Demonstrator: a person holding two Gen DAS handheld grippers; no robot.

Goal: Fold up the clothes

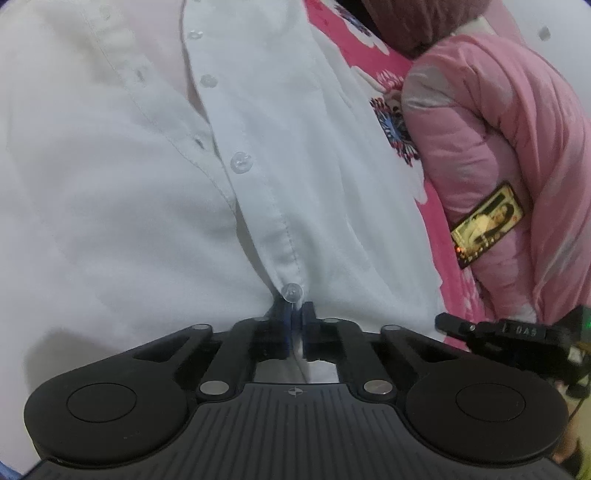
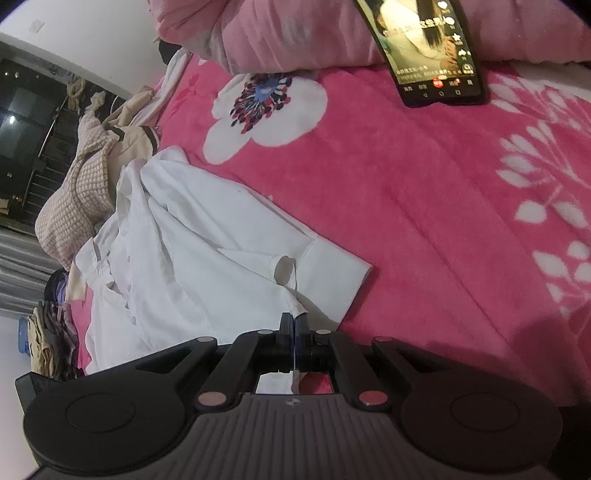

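We have the white shirt (image 2: 192, 254) spread on the bed's pink blanket (image 2: 424, 221), buttons up. Our left tongs (image 1: 297, 317) are clamped on the shirt's button strip at the hem, just below the lowest button (image 1: 291, 291). Our right tongs (image 2: 294, 325) are clamped on a hem corner of the shirt, near the sleeve cuff (image 2: 332, 266). Phone (image 2: 428, 51) with lit screen leans on the pink quilt (image 2: 280, 29), well beyond the shirt. Pile of other clothes (image 2: 81, 184) lies just past the shirt's collar end.
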